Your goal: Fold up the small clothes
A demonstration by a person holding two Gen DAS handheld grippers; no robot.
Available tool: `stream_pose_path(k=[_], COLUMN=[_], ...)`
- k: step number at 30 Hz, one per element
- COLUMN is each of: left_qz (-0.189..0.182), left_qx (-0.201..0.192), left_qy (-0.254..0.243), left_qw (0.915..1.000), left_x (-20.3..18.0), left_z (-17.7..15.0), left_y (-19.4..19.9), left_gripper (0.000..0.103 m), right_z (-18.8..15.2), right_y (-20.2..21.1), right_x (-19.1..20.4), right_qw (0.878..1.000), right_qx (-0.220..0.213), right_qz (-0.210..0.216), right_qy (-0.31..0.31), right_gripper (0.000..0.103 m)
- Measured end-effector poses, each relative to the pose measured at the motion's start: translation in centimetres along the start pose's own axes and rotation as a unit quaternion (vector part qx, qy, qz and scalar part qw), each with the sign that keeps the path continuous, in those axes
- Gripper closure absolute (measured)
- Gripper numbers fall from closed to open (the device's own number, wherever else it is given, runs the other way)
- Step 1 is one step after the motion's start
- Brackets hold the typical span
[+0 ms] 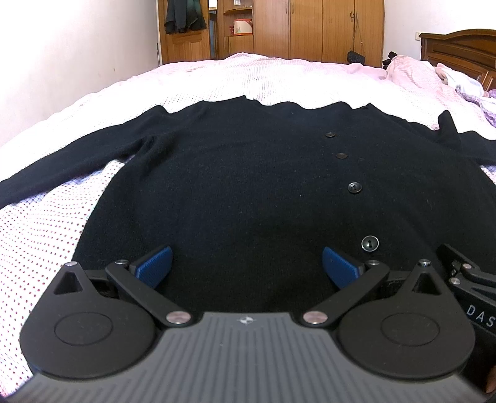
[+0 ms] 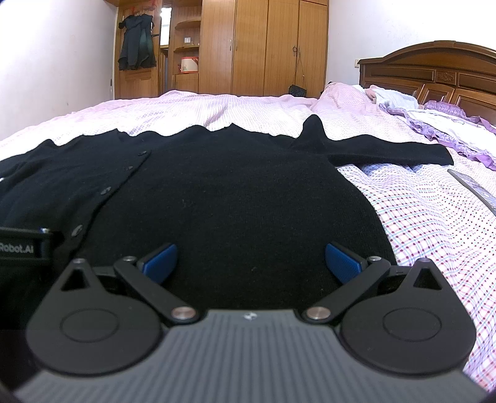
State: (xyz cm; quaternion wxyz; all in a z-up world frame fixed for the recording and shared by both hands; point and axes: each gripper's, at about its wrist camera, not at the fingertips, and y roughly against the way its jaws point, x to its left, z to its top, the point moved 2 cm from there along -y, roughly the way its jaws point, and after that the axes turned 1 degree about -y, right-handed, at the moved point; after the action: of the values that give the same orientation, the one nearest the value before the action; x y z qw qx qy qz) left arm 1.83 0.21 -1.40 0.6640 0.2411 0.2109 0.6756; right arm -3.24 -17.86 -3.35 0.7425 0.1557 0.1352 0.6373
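A black buttoned cardigan (image 1: 248, 173) lies spread flat on the bed, front up, both sleeves stretched out sideways. It also shows in the right wrist view (image 2: 241, 192). A row of dark buttons (image 1: 355, 187) runs down its middle. My left gripper (image 1: 247, 266) is open and empty, low over the near hem on the garment's left half. My right gripper (image 2: 251, 262) is open and empty, low over the near hem on the right half. The left sleeve (image 1: 62, 161) and the right sleeve (image 2: 387, 148) lie flat on the sheet.
The bed has a pink dotted and checked sheet (image 2: 434, 223). A dark flat remote-like object (image 2: 474, 189) lies at the right. Pillows and purple ruffled bedding (image 2: 440, 124) lie by the wooden headboard (image 2: 434, 74). Wooden wardrobes (image 1: 310, 28) stand beyond the bed.
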Motion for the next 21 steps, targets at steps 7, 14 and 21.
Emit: stream_pose_path(k=[7, 14, 21], left_qz=[0.0, 0.0, 0.001], left_qx=[-0.001, -0.002, -0.002], left_qy=[0.0, -0.001, -0.002], left_qw=[1.0, 1.0, 1.0], left_x=[-0.01, 0.01, -0.06], left_z=[-0.01, 0.0, -0.02], left_y=[0.0, -0.02, 0.01], left_gripper=[0.0, 0.0, 0.0], right_z=[0.01, 0.02, 0.02], right_y=[0.01, 0.03, 0.04], right_x=[0.01, 0.01, 0.02], right_qw=[1.0, 1.0, 1.0], right_qx=[0.0, 0.0, 0.0], right_qz=[0.0, 0.0, 0.0], right_qy=[0.0, 0.0, 0.001], right_gripper=[0.0, 0.0, 0.0])
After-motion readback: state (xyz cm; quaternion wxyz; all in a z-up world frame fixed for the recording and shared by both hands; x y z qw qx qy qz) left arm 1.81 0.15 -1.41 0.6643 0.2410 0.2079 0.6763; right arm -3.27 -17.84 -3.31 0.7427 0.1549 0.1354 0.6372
